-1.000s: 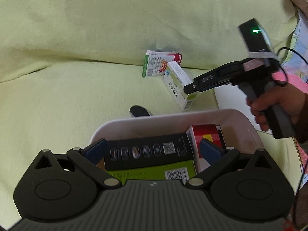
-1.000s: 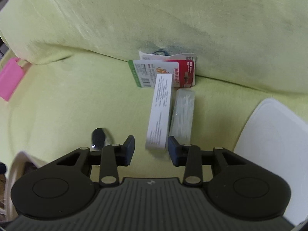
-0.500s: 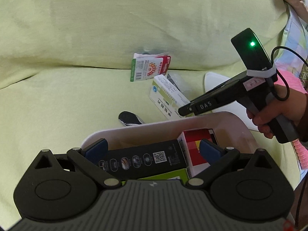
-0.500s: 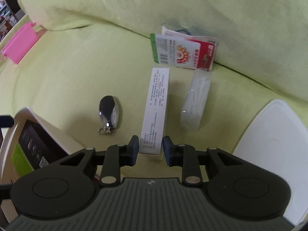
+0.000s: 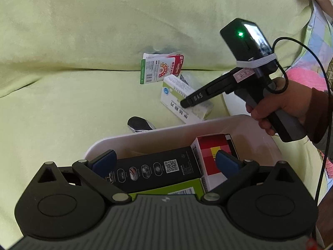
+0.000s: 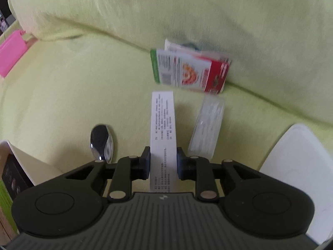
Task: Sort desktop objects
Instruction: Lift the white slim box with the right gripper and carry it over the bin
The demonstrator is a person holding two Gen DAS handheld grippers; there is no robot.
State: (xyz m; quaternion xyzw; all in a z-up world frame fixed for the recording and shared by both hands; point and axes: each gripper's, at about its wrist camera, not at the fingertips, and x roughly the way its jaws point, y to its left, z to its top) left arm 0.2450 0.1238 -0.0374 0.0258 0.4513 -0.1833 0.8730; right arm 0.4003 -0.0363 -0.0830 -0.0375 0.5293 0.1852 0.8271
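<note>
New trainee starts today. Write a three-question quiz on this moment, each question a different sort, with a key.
1. True or false: the right gripper is shut on the white medicine box.
2. Multiple choice: what lies on the cushion just left of that box in the right wrist view? A) the car key fob B) a spoon C) a pen
3. Fill in: the black box and the red and white box stand inside the white ____, over which the left gripper hangs open.

Key: 1 true; 2 A; 3 bin
</note>
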